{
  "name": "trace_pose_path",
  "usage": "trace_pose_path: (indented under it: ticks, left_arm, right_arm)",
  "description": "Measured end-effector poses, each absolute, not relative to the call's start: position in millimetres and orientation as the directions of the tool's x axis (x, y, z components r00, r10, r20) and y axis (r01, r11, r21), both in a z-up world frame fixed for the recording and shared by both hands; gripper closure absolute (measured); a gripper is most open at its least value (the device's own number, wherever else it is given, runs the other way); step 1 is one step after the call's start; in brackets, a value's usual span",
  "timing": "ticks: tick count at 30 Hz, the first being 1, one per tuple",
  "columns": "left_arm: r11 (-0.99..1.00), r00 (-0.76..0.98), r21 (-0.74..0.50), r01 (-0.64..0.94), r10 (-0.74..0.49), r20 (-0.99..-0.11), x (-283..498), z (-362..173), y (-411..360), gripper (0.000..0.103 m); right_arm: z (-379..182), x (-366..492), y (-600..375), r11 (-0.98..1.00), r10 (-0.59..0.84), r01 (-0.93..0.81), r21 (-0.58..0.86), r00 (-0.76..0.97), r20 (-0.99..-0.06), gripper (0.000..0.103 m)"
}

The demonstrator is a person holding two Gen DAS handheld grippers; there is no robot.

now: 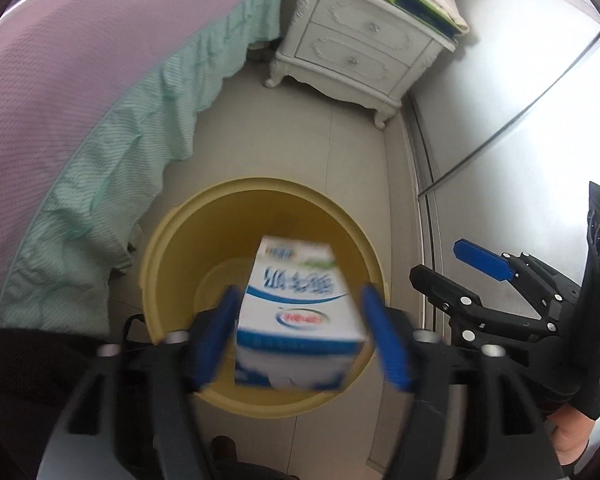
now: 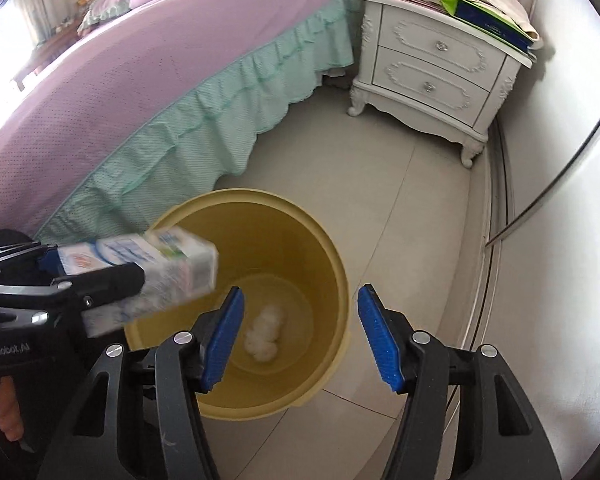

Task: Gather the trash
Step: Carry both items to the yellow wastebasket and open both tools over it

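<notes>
A white and blue milk carton [image 1: 296, 308] hangs blurred over the mouth of the yellow bin [image 1: 236, 185], between the blue pads of my left gripper [image 1: 300, 292]. The pads stand apart from its sides, so that gripper is open. From the right wrist view the carton [image 2: 172, 264] tilts over the bin rim [image 2: 252, 196], still between the left gripper's [image 2: 96, 268] fingers. My right gripper [image 2: 300, 300] is open and empty above the bin, and shows beside the left one [image 1: 438, 260]. Crumpled white tissue [image 2: 266, 332] lies on the bin's bottom.
A bed with a purple cover [image 2: 120, 80] and green frilled skirt [image 2: 188, 128] runs along the left of the bin. A white two-drawer nightstand [image 2: 432, 76] with papers on top stands beyond. A pale sliding door [image 2: 560, 200] lines the right. Tiled floor [image 2: 360, 168] lies between.
</notes>
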State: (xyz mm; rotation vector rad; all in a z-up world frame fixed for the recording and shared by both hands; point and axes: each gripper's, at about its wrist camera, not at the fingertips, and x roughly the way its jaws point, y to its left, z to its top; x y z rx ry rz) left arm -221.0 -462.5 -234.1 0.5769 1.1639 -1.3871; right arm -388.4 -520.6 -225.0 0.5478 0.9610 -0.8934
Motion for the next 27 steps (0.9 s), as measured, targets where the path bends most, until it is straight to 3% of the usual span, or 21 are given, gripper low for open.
trace_pose_path:
  ticks: [1, 3, 15, 27]
  left_arm:
    - [0.175, -0.185, -0.291, 0.941, -0.453, -0.872, -221.4, -232.6, -463.2, 0.018]
    - [0.164, -0.183, -0.286, 0.944, -0.459, -0.869, -222.2, -231.2, -465.5, 0.016]
    - [0.222, -0.137, -0.259, 0.94, -0.45, -0.882, -199.2, -228.6, -452.9, 0.016]
    - [0.216, -0.125, -0.258, 0.942, -0.487, -0.864, -194.7, -216.1, -440.8, 0.016]
  right_arm:
    - [-225.1, -390.0, -522.2, 0.537, -0.398, 0.843, 0.021, 0.275, -0.875, 0.044]
    - [-225.9, -392.1, -523.3, 0.538, -0.394, 0.842, 0.023, 0.275, -0.877, 0.044]
    - [-225.1, -370.5, -509.3, 0.614, -0.316, 0.784, 0.09, 0.349, -0.882, 0.045]
    - [-212.8, -362.9, -496.3, 0.63, -0.33, 0.773, 0.07, 0.349, -0.877, 0.045]
